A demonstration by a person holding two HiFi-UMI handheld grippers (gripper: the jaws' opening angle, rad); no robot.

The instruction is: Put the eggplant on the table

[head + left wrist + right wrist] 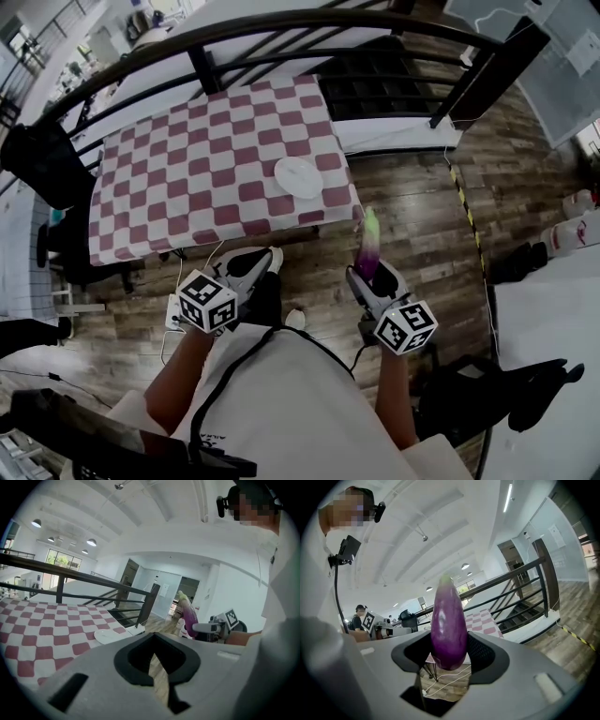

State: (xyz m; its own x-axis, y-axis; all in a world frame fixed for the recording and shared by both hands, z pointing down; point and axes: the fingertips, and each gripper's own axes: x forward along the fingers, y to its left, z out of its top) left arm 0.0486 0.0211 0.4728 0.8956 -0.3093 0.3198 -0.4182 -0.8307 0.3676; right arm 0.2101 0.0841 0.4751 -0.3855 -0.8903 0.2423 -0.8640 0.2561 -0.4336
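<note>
A purple eggplant with a green tip stands upright between the pads of my right gripper, which is shut on it. From the head view the eggplant rises out of the right gripper over the wooden floor, short of the table's near right corner. The table has a red-and-white checked cloth and a white plate. My left gripper is held level beside the right one, jaws together and holding nothing. In the left gripper view its jaws frame only a sliver of floor, with the eggplant off to the right.
A black railing curves behind the table, with a dark stairwell beyond it. A black chair stands left of the table. A white surface lies at the right. Yellow-black tape and cables run over the wooden floor.
</note>
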